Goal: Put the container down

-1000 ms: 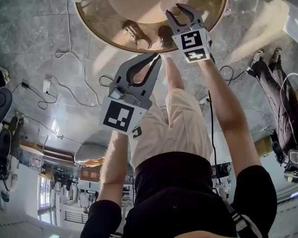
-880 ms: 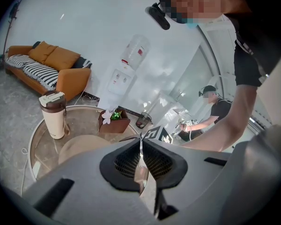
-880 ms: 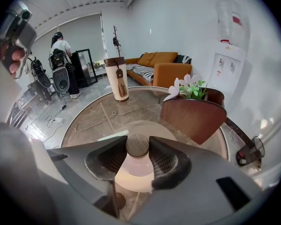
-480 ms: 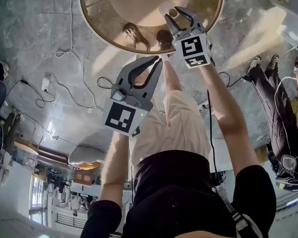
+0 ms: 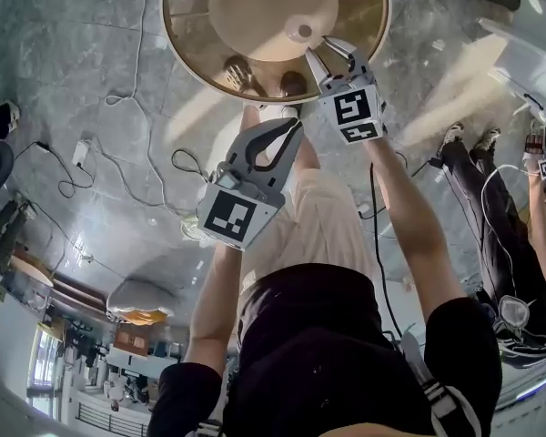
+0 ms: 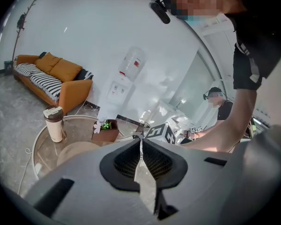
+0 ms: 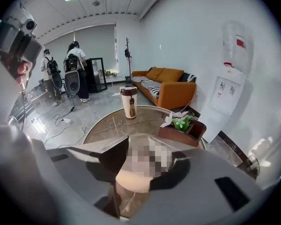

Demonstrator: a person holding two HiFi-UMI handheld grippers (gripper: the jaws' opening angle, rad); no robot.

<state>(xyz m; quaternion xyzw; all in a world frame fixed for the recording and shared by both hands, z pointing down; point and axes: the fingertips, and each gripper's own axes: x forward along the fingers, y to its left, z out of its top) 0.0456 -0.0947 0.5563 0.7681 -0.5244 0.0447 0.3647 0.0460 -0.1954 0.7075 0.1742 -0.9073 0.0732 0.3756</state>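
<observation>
Left tongs (image 5: 294, 127): shut together, empty. Right tongs (image 5: 331, 53): apart and closing above the table (image 5: 180, 51), seemingly on nothing. Container (image 7: 129, 102): upright near the table's rim, well apart from both.

The container (image 7: 129, 102) is a tall pale tumbler with a brown band under its lid and a dark strip down its side. It stands upright on the far part of the table (image 7: 105, 122), touched by neither tool. From my right tongs (image 5: 332, 49), whose jaws are closing with nothing between them, it is ahead, a little left, well apart. From my left tongs (image 5: 297, 125) it is far off to the left.
</observation>
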